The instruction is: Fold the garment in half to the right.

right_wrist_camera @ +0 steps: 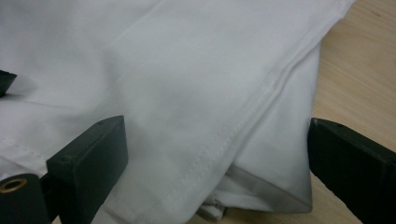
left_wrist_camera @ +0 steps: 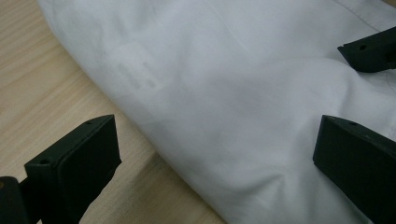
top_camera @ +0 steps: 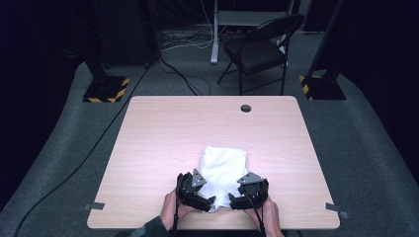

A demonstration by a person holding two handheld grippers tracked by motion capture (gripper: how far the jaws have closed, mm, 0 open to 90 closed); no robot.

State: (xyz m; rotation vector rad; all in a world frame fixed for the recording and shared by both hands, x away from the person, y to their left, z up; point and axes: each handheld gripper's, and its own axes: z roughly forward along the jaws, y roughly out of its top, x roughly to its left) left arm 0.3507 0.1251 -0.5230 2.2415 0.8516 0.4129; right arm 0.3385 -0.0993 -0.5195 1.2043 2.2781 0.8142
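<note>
Lying low in the centre of the high view, near the front edge of the wooden table [top_camera: 163, 138], the folded white cloth [top_camera: 221, 170] has a gripper at each near corner. The left gripper [left_wrist_camera: 215, 154] has its jaws spread wide astride the cloth's folded edge, and the right gripper [right_wrist_camera: 217, 163] is likewise agape over the stitched hem and stacked layers at its corner. Judging by this, each should slide under every layer before closing, and both should close together.

Dark lab: hazard-striped rig feet [top_camera: 106, 90]
</note>
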